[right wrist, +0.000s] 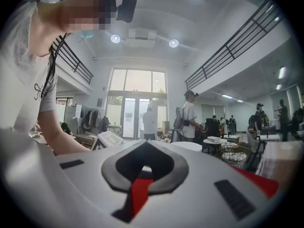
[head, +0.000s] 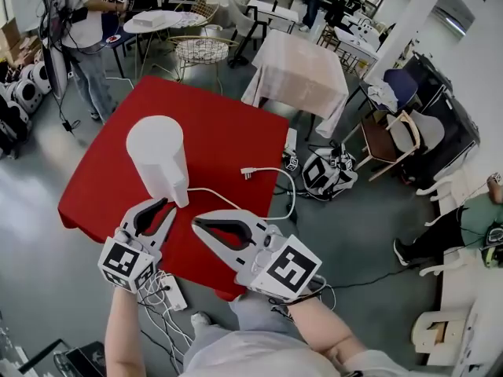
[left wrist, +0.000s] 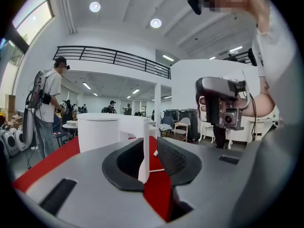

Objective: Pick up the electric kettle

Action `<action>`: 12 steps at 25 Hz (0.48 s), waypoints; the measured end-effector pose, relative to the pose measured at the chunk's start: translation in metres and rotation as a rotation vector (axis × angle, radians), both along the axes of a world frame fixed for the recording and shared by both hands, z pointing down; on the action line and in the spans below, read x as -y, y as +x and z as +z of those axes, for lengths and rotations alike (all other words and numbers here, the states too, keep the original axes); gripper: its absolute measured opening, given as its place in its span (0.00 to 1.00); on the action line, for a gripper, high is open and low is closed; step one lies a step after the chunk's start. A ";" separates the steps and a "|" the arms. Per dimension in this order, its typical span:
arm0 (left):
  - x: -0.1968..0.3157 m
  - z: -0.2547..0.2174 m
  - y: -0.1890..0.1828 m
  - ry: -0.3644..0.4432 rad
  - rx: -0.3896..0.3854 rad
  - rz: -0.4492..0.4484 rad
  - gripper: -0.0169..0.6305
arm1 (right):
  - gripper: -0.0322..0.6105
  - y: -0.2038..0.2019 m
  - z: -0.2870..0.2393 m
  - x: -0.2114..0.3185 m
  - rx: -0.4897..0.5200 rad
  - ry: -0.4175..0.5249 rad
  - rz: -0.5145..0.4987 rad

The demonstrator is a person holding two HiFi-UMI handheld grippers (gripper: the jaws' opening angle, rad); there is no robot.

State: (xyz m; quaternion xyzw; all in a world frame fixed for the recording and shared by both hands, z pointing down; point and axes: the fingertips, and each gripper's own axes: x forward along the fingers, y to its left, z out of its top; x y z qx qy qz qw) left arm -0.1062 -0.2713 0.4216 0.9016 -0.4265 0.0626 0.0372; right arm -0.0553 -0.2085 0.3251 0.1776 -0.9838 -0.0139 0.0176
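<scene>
A white electric kettle [head: 157,154] stands upright on the red table [head: 228,136], near its front edge, with its handle [head: 180,185] turned toward me. My left gripper [head: 167,206] is open with its jaws on either side of the handle. In the left gripper view the handle [left wrist: 145,148] stands as a thin white strip in the gap, and the pads do not press on it, while the kettle's body [left wrist: 99,132] rises just beyond. My right gripper [head: 198,223] hovers a little right of the handle over the table, shut and empty, its tips [right wrist: 146,148] meeting.
A white cord [head: 271,171] runs from the kettle across the table to a loose plug [head: 247,173]. A power strip [head: 173,293] lies on the floor below the table's front edge. A person [head: 78,38], a wire chair [head: 200,49], a cloth-covered table [head: 299,69] and a bag [head: 326,171] surround the table.
</scene>
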 end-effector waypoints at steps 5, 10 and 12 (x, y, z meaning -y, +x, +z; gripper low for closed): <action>0.022 0.014 0.003 -0.021 0.006 0.000 0.16 | 0.06 0.007 0.004 0.020 -0.008 -0.012 0.006; 0.036 0.026 0.009 -0.033 0.008 0.004 0.18 | 0.06 0.015 0.012 0.032 -0.027 -0.020 0.016; 0.040 0.029 0.012 -0.034 0.007 0.008 0.18 | 0.06 0.018 0.015 0.034 -0.031 -0.022 0.020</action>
